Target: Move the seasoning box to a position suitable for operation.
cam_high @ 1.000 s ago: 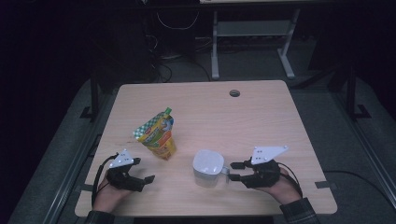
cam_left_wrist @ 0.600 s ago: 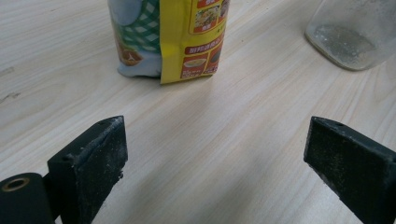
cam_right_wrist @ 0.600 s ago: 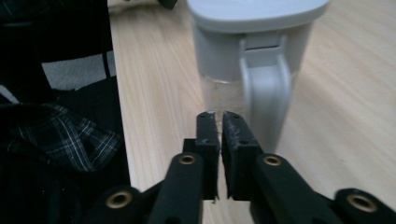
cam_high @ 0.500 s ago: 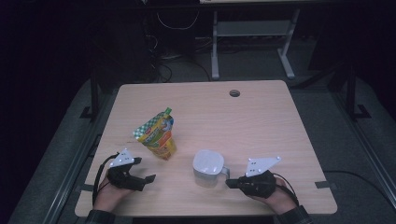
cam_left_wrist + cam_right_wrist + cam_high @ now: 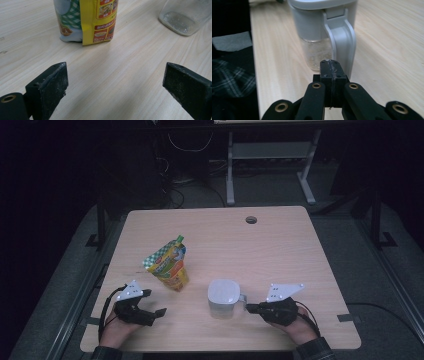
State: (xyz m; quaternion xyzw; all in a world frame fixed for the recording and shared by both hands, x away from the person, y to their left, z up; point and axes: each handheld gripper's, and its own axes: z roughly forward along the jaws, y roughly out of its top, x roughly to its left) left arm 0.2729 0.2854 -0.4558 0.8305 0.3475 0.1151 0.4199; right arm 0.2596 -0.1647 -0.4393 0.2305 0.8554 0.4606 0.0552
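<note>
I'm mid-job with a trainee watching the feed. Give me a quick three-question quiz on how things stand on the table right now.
1. True or false: the right hand-held gripper has its jaws closed together with nothing between them.
2. What does the left hand-held gripper point toward? A) the snack pouch B) the cable hole in the table C) the floor
3. Fill in: the grey handle facing the right hand-held gripper belongs to the lidded clear ____.

Key
1. True. The jaws meet just in front of the handle, gripping nothing.
2. A. Its jaws stand wide apart, and the pouch stands upright beyond them.
3. Jar.
</note>
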